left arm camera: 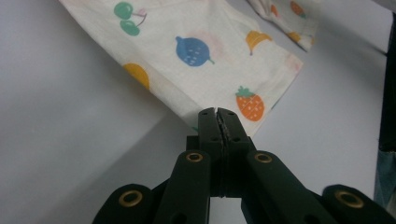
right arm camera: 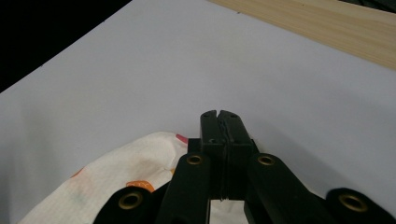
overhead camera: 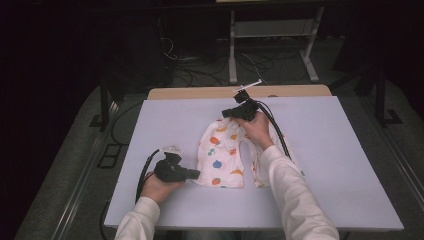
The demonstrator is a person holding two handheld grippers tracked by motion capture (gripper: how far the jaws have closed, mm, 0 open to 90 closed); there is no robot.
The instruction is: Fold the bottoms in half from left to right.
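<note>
With the small white cotton garment printed with coloured fruit (overhead camera: pixel 222 155) lying mid-way on the pale grey bench (overhead camera: pixel 150 130), the left hand-held gripper (left arm camera: pixel 218 112) is clamped on its near hem corner and the right hand-held gripper (right arm camera: pixel 218 114) on its far edge, so both corners look secured and the next move probably calls for lifting together to spread or fold it.

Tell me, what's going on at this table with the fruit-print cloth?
A person holds a black gripper in each hand and is handling a small garment printed with fruit, lying on a white table. The left gripper has its fingers shut at the garment's near corner, apparently pinching the hem. The right gripper is shut at the far end of the cloth. The garment lies mostly flat between them.
</note>
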